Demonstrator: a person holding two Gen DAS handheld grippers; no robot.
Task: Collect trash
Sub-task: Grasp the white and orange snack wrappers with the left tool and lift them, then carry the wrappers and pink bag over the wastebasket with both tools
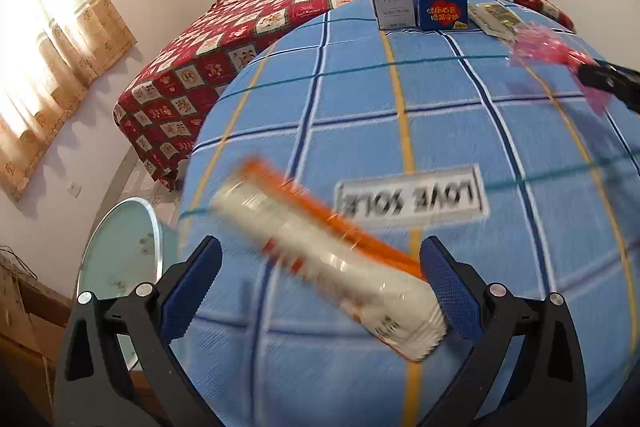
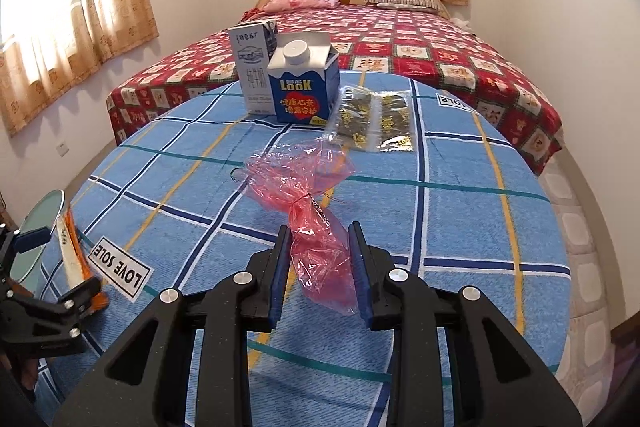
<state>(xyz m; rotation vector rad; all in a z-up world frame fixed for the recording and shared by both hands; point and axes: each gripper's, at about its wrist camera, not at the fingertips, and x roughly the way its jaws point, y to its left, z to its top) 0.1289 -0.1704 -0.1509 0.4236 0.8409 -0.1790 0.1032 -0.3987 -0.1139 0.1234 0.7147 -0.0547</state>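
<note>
Two claws: right gripper (image 2: 320, 263) pinches crinkly pink plastic bag (image 2: 308, 187); left gripper (image 1: 320, 291) spread around glossy wrapper (image 1: 320, 267).

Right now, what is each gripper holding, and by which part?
Right gripper: pink plastic bag, pinched at its near end. Left gripper: open around the orange-and-white wrapper, not clearly gripping it.

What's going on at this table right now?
A person with a gripper in each hand is clearing trash off a round table covered in a blue checked cloth. The right gripper is closed around a crumpled red plastic bag. The left gripper stands open around a white and orange wrapper, which looks blurred. Two cartons, a white milk carton and a blue Look carton, and clear packets stand untouched at the far edge.
</note>
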